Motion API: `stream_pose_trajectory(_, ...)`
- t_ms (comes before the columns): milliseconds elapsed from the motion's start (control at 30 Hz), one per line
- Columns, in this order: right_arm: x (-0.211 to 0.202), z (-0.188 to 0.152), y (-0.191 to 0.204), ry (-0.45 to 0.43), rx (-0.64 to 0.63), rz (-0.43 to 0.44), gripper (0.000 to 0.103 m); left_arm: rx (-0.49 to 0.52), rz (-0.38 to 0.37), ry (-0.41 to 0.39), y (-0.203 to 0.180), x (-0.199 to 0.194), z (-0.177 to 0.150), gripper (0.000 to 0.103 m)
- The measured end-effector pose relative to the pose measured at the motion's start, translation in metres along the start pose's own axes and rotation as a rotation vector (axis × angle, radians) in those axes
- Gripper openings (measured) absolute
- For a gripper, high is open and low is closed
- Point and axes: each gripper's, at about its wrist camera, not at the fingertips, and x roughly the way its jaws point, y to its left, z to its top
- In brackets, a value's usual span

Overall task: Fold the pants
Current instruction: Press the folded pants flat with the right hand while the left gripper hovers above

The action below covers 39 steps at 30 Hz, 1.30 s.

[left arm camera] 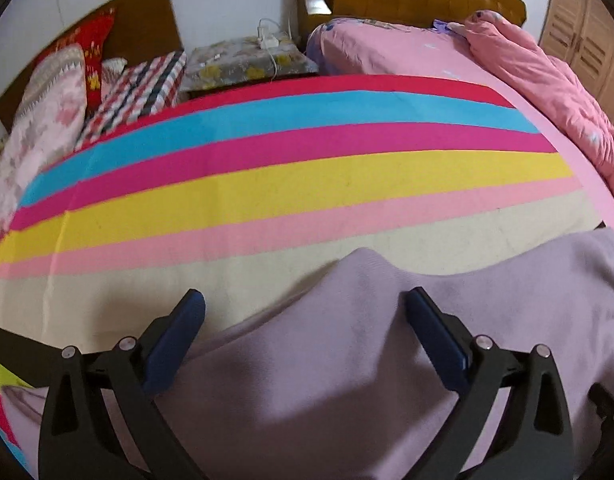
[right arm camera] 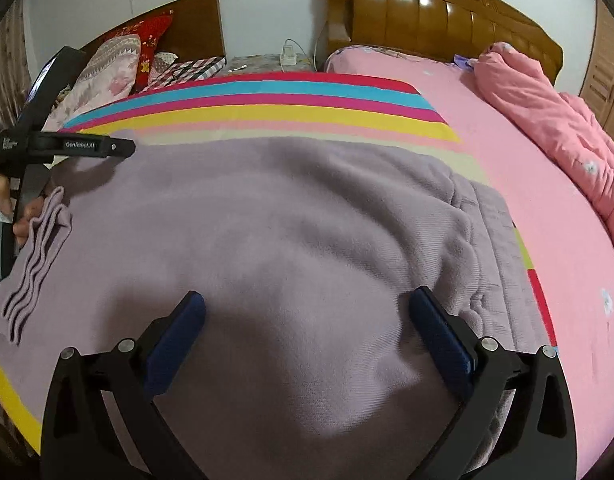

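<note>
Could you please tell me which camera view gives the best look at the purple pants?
The right wrist view: the purple pants spread across most of the frame on the striped blanket, ribbed waistband at right, cuffs at left. The left wrist view shows only one raised portion between the open fingers.

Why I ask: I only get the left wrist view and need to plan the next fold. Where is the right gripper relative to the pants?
Observer: The right gripper hangs open above the middle of the lavender pants, gripping nothing.
Operator: Which end of the pants lies on its right side?
Observer: A ribbed band, probably the waistband, lies at the right in the right wrist view, on the striped sheet.
Operator: And what is near my gripper?
Observer: The left gripper is over the pants' far left corner. Nearer the camera, stacked fabric edges show several layers.
</note>
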Motion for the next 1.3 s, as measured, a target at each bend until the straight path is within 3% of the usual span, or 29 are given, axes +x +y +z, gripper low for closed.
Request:
stream_pose_trajectory(67,-0.002,-0.002,0.000,-0.002,-0.001,0.008,0.099,0.020,0.020,-0.127,0.000,-0.041,-0.007,0.097)
stream_pose_trajectory(133,-0.005,-0.002,0.000,0.003,-0.014,0.010,0.099,-0.033,-0.018,-0.239,0.020,-0.085,-0.016,0.102)
stream_pose_trajectory(200,-0.010,0.001,0.005,0.037,-0.025,-0.036,0.098,-0.085,-0.003,-0.296,0.051,-0.127,-0.041,0.102)
stream_pose_trajectory(267,-0.033,0.010,0.019,0.010,0.021,-0.085,0.098,-0.108,0.103,-0.251,0.082,-0.145,-0.076,0.101)
stream_pose_trajectory(300,-0.046,0.014,0.031,-0.040,0.031,-0.024,0.098,-0.119,0.143,-0.228,0.093,-0.148,-0.092,0.101)
stream_pose_trajectory(367,-0.059,0.024,0.073,-0.093,-0.027,0.145,0.098,-0.143,0.153,-0.162,0.118,-0.151,-0.132,0.101)
stream_pose_trajectory(467,-0.049,0.035,0.155,-0.081,-0.210,0.296,0.098,-0.171,0.187,-0.086,0.132,-0.147,-0.180,0.101)
stream_pose_trajectory(533,-0.034,0.041,0.196,-0.047,-0.295,0.346,0.098,-0.175,0.198,-0.034,0.138,-0.139,-0.202,0.102)
stream_pose_trajectory(600,-0.016,0.040,0.228,0.015,-0.351,0.423,0.098,-0.195,0.167,-0.064,0.144,-0.138,-0.209,0.102)
stream_pose_trajectory(667,0.003,0.034,0.246,0.076,-0.417,0.360,0.098,-0.201,0.147,-0.072,0.150,-0.136,-0.215,0.102)
stream_pose_trajectory(733,0.011,0.028,0.245,0.092,-0.454,0.313,0.098,-0.201,0.135,-0.083,0.149,-0.137,-0.217,0.102)
stream_pose_trajectory(833,0.014,0.031,0.218,0.157,-0.343,0.352,0.098,-0.195,0.127,-0.112,0.147,-0.139,-0.225,0.102)
stream_pose_trajectory(900,0.005,0.035,0.215,0.157,-0.294,0.356,0.098,-0.200,0.125,-0.126,0.146,-0.138,-0.228,0.102)
stream_pose_trajectory(967,-0.012,0.050,0.225,0.090,-0.311,0.336,0.098,-0.203,0.120,-0.137,0.146,-0.138,-0.229,0.102)
stream_pose_trajectory(1033,-0.027,0.072,0.252,-0.003,-0.348,0.398,0.098,-0.205,0.125,-0.145,0.144,-0.139,-0.230,0.102)
stream_pose_trajectory(1100,-0.025,0.093,0.289,-0.039,-0.408,0.459,0.098,-0.200,0.136,-0.147,0.139,-0.140,-0.231,0.102)
stream_pose_trajectory(1300,0.050,0.124,0.420,0.096,-0.656,0.553,0.098,-0.203,0.129,-0.146,0.139,-0.141,-0.232,0.102)
